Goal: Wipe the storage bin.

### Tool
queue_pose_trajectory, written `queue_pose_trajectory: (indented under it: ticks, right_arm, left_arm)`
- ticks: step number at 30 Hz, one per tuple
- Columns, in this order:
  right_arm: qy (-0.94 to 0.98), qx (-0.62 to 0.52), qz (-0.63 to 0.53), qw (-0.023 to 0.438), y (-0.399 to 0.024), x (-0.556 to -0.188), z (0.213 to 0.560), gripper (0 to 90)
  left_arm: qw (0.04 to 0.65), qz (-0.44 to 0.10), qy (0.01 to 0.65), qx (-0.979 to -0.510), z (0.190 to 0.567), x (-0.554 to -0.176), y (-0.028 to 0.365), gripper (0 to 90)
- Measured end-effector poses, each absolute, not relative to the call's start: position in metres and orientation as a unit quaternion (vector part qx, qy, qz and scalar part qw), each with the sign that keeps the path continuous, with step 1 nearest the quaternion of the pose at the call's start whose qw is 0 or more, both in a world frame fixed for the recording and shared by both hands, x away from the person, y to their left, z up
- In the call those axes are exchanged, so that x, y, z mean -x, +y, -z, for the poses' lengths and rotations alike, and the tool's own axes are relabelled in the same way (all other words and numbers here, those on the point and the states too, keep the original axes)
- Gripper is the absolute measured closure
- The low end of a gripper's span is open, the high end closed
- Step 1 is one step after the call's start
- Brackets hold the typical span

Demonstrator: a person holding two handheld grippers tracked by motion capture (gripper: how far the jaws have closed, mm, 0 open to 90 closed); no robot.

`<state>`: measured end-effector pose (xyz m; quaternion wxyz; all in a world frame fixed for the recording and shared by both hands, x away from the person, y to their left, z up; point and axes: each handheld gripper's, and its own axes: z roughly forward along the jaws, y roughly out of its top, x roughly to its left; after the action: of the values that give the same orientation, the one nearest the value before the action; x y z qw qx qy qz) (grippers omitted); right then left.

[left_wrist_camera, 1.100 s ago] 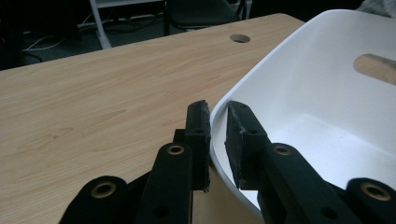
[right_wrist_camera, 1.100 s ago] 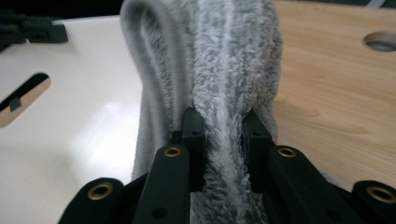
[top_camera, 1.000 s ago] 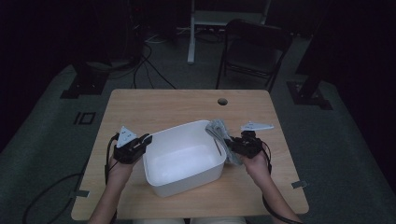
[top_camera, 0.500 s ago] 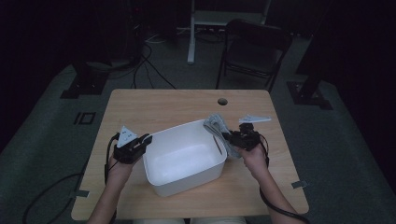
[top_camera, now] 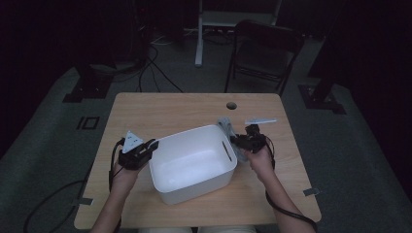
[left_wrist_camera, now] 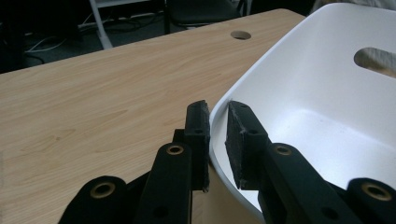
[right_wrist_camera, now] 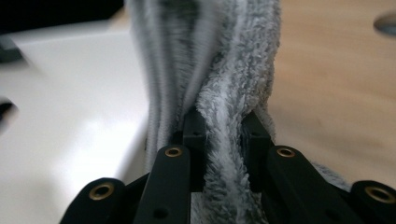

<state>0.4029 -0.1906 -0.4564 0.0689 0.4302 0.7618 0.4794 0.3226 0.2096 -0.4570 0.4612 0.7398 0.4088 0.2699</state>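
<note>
left tool: your left tool (left_wrist_camera: 217, 140) has its jaws pinched on the rim of the white rectangular plastic tub (left_wrist_camera: 327, 121), one pad outside the wall, one inside. In the high view that tool (top_camera: 138, 154) sits at the tub's (top_camera: 192, 165) left end.

right tool: your right tool (right_wrist_camera: 219, 140) is clamped on a fold of the fluffy grey towel (right_wrist_camera: 224, 84), with the pile squeezed between both pads. From above, this tool (top_camera: 243, 141) is right at the tub's right end.

towel: it's bunched up against the outside of the tub's right wall, just by the handle slot, standing up above your tool (top_camera: 227, 128).

tub: sits on the light wooden surface (top_camera: 170, 109), turned a bit askew to its edges, nothing visible inside it.

surface: round cable hole (top_camera: 231, 105) near the far edge, well apart from the tub.

around: dark folding chair (top_camera: 265, 53) and a white desk frame (top_camera: 233, 19) stand on the floor beyond the surface.
</note>
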Motion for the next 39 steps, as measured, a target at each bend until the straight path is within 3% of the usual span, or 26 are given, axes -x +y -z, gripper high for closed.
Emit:
queue_pose_trajectory:
  ticks: [4, 18, 32, 39]
  right_arm:
    - [0.766, -0.424, -0.479, 0.067, -0.185, -0.414, 0.449, 77.5]
    - [0.779, -0.449, -0.435, 0.047, -0.177, -0.429, 0.48, 77.6]
    - [0.748, -0.464, -0.464, 0.099, -0.224, -0.392, 0.458, 76.9]
    - [0.719, -0.466, -0.507, 0.089, -0.253, -0.359, 0.446, 77.0]
  left_arm:
    - [0.458, -0.273, 0.408, -0.741, 0.457, -0.323, 0.208, 79.0]
    - [0.457, -0.276, 0.409, -0.74, 0.457, -0.323, 0.207, 78.2]
    - [0.463, -0.273, 0.413, -0.735, 0.458, -0.323, 0.208, 78.1]
    - [0.465, -0.272, 0.415, -0.733, 0.458, -0.323, 0.208, 78.1]
